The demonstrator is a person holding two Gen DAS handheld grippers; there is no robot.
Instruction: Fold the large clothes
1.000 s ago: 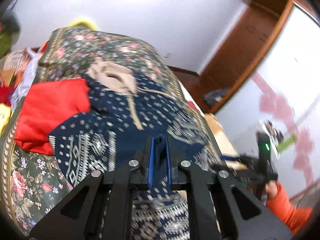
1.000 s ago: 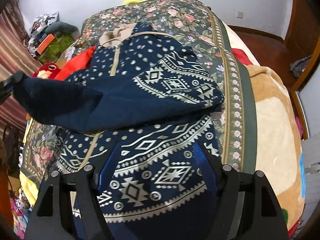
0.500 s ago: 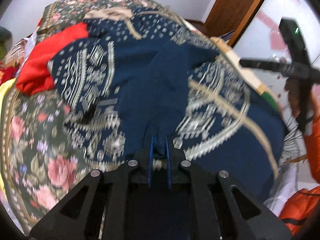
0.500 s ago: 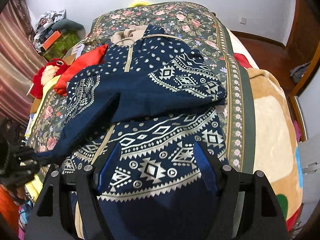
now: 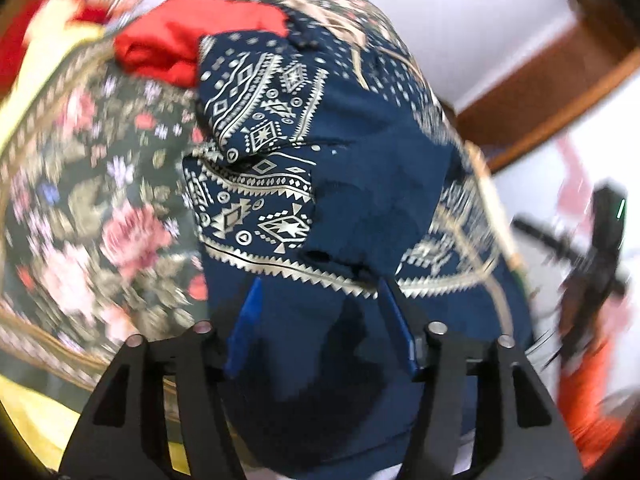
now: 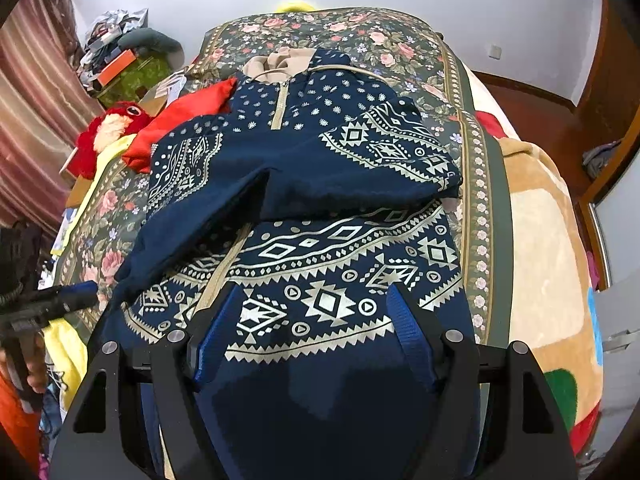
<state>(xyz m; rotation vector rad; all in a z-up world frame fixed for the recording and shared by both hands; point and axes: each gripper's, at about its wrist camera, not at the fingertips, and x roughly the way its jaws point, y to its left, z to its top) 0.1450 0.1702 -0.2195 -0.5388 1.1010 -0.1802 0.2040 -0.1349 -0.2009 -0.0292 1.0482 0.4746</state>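
A navy zip-up garment with cream geometric patterns lies flat on the floral bed, collar at the far end. Both sleeves are folded across its chest; the left sleeve lies diagonally toward the near left. My right gripper is open, its blue pads over the garment's hem. My left gripper is open and empty above the garment's lower left part, just below the sleeve end. The left gripper also shows in the right wrist view at the bed's left edge.
A red cloth lies beside the garment's left shoulder. A floral bedspread covers the bed, with a tan blanket on the right. A red plush toy and clutter sit at the left. A wooden door frame is on the right.
My left gripper carried the sleeve down across the garment, then opened and let it go. The sleeve now lies on the garment. The right gripper stayed open over the hem.
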